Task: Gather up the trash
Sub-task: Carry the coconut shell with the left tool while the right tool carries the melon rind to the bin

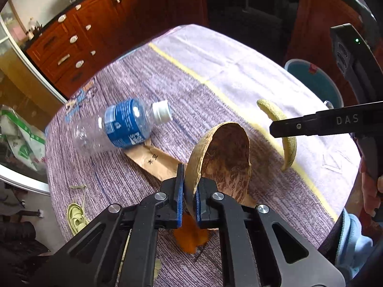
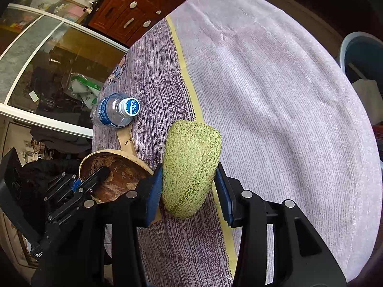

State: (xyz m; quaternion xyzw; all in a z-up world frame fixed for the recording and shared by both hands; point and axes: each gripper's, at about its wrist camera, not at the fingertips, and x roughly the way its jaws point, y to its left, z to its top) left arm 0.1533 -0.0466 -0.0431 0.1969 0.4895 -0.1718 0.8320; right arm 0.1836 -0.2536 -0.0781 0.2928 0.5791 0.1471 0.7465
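My left gripper (image 1: 189,192) is shut on the rim of a brown coconut shell half (image 1: 222,160) and holds it tilted just above the cloth-covered table (image 1: 239,71). The shell also shows in the right wrist view (image 2: 119,174). My right gripper (image 2: 189,189) straddles a green melon rind (image 2: 191,165); its left pad touches the rind, the right pad stands slightly off. In the left wrist view the rind (image 1: 282,129) curves behind the right gripper's finger (image 1: 311,125). An empty plastic bottle (image 1: 122,124) with a blue label lies on the table's left side and also shows in the right wrist view (image 2: 115,111).
A brown paper piece (image 1: 155,162) lies under the bottle and shell. An orange peel (image 1: 191,238) and pale green strips (image 1: 76,215) lie near the table's front edge. A teal bin (image 1: 316,81) stands beyond the table's right edge. Wooden cabinets (image 1: 71,38) stand behind.
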